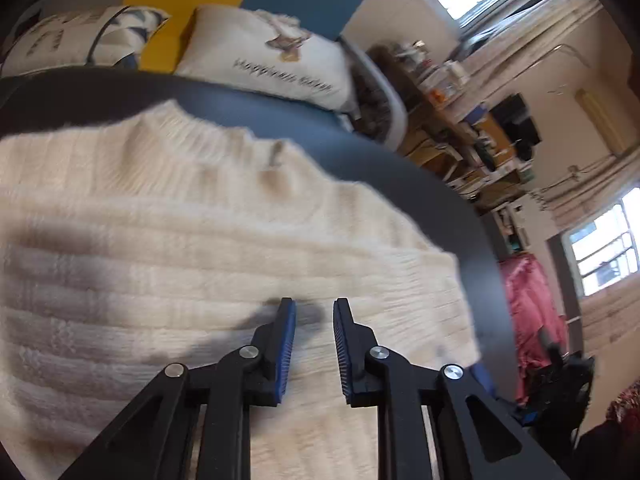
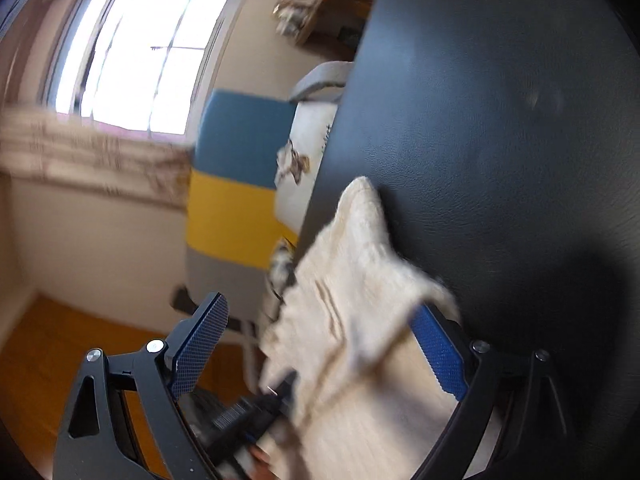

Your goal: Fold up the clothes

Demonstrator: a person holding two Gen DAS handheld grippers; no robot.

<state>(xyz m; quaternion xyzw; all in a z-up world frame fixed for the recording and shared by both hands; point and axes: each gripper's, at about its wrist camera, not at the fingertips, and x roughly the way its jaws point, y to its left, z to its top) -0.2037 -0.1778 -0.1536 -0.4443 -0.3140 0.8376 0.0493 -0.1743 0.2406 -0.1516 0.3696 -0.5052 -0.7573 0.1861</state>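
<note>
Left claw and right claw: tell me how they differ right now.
The left claw hovers over the flat cream sweater with a narrow gap between its fingers; the right claw is spread wide. The left claw holds nothing, while the sweater's lifted edge drapes between the right claw's fingers, unclamped. The left claw sits over the dark table; the right is at its edge. Both have black fingers with blue pads.

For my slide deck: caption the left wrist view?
Left gripper, jaws open, above a cream knit sweater on a dark round table.
</note>
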